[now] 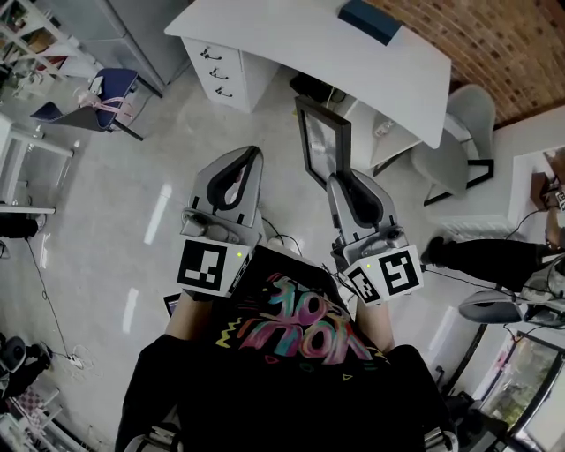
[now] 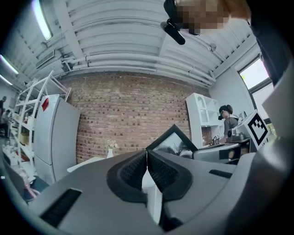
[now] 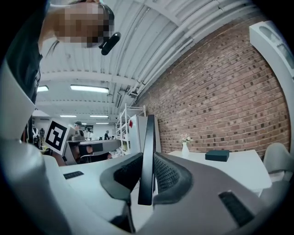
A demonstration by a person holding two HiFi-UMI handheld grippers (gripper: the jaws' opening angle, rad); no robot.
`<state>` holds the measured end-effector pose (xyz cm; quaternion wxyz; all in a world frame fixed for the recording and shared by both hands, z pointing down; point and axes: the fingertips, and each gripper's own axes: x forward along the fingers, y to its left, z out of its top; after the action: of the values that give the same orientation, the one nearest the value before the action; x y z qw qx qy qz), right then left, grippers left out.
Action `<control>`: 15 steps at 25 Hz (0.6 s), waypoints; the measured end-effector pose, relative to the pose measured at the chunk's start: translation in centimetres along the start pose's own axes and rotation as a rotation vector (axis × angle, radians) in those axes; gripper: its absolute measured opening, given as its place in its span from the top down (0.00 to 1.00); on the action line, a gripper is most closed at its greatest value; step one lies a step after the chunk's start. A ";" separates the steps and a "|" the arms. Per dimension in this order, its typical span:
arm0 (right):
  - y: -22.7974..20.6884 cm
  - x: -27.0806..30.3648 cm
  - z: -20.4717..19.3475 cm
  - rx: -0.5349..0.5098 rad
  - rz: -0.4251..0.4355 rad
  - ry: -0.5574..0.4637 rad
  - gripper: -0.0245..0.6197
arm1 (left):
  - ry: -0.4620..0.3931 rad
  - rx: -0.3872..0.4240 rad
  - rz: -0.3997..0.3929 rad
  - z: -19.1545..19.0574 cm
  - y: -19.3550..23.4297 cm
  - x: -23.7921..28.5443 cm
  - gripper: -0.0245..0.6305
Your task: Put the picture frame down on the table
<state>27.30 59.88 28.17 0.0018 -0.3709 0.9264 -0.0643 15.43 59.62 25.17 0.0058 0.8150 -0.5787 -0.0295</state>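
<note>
A black picture frame [image 1: 322,141] stands upright in the air, gripped at its lower edge by my right gripper [image 1: 346,183], which is shut on it. In the right gripper view the frame [image 3: 148,156] shows edge-on between the ribbed pads. My left gripper [image 1: 250,157] hangs beside it on the left, shut with nothing between its fingers; its pads [image 2: 158,170] meet in the left gripper view, where the frame [image 2: 173,141] appears behind to the right. The white table [image 1: 318,40] lies ahead, beyond the frame.
A dark blue box [image 1: 370,19] lies on the table's far end; a small white vase [image 3: 184,148] stands on it too. White drawers [image 1: 216,71] sit under the table's left side. A grey chair [image 1: 463,132] stands to the right, a brick wall [image 3: 220,96] behind.
</note>
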 end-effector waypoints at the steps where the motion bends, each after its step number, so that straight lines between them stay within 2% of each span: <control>1: -0.2 0.3 -0.2 0.010 0.003 0.001 0.82 | 0.000 0.003 0.003 -0.1 0.2 0.2 0.92; 7: -2.0 3.7 -0.3 0.029 0.013 0.012 0.82 | -0.003 -0.004 0.016 -0.3 2.7 2.8 0.92; 12: -4.2 9.3 -0.1 0.022 0.019 0.021 0.82 | -0.003 -0.010 0.023 -0.9 7.1 7.1 0.92; 15: -5.7 13.0 0.3 0.023 0.012 0.029 0.82 | 0.027 0.003 0.005 -1.4 10.1 10.0 0.92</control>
<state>21.78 46.81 29.17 -0.0072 -0.3646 0.9277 -0.0802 9.31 46.85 26.64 0.0123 0.8140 -0.5805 -0.0177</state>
